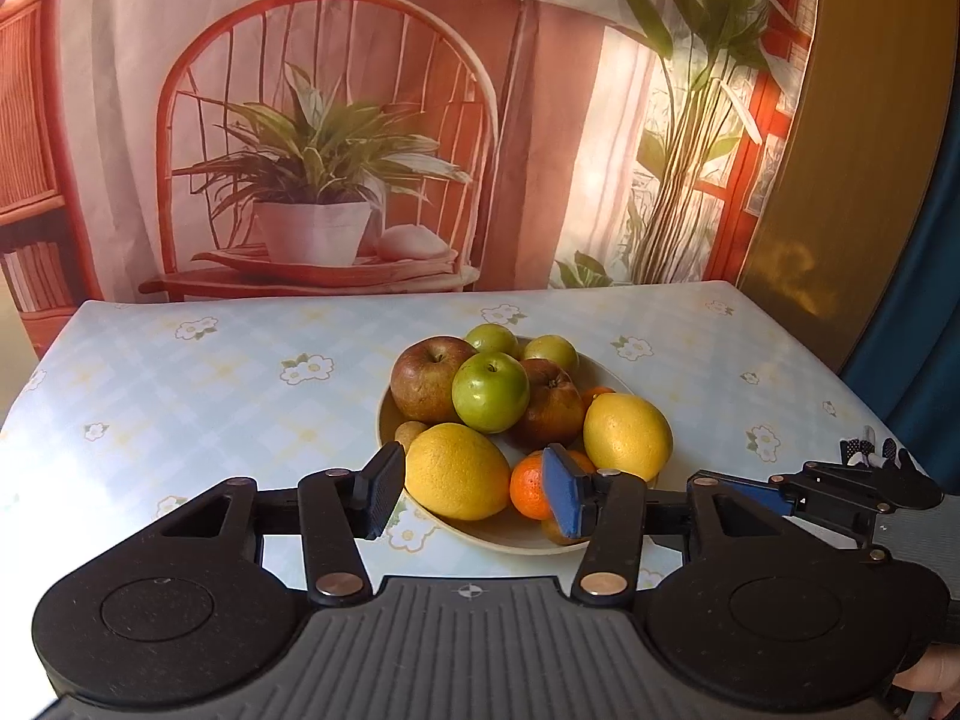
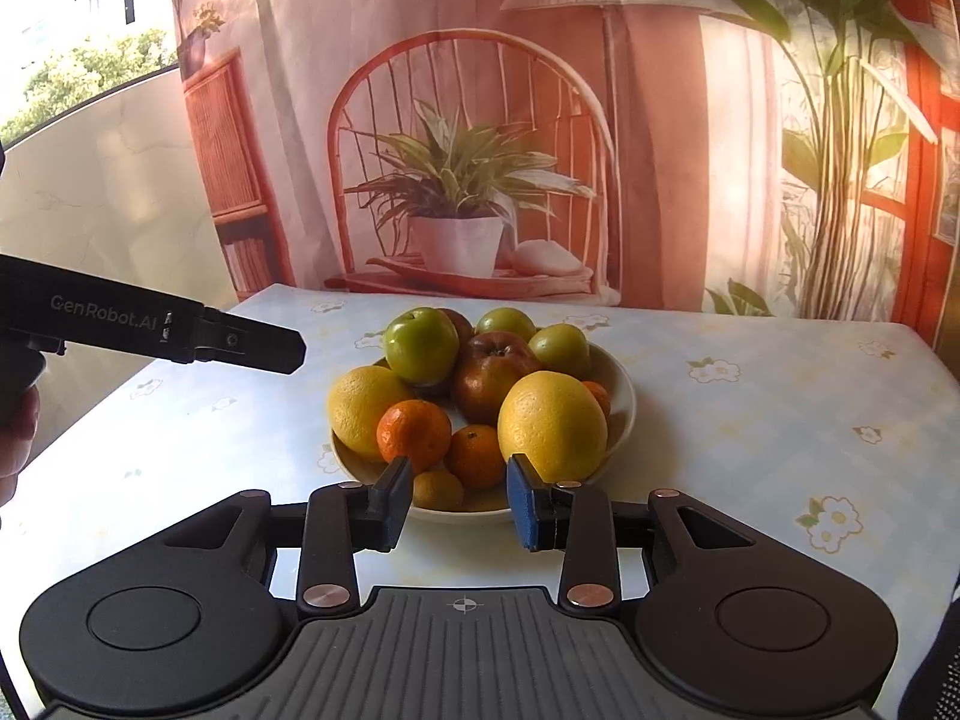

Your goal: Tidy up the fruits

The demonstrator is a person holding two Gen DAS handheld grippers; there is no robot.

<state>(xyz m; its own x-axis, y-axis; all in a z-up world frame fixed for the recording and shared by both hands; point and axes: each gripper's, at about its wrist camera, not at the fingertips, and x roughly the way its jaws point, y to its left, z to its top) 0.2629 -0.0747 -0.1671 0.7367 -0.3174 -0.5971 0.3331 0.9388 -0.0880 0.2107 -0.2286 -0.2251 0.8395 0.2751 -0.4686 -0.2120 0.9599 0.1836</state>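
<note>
A cream plate (image 1: 510,542) (image 2: 624,387) in the middle of the table holds a pile of fruit. In it are two big yellow lemons (image 1: 457,471) (image 2: 552,423), green apples (image 1: 490,391) (image 2: 420,345), red-brown apples (image 1: 427,384) (image 2: 489,375), mandarins (image 1: 528,489) (image 2: 414,435) and a small brownish fruit (image 2: 439,489). My left gripper (image 1: 474,495) hovers open over the plate's near rim, and nothing touches its pads. My right gripper (image 2: 459,504) is also at the near rim, its jaws a little apart and empty. Each gripper shows in the other's view: right gripper (image 1: 864,480), left gripper (image 2: 240,342).
The table (image 1: 210,396) (image 2: 750,420) wears a pale blue checked cloth with white flowers. A printed backdrop (image 1: 318,150) of a chair and a potted plant hangs right behind its far edge. A person's hand (image 2: 18,438) holds the left gripper's handle.
</note>
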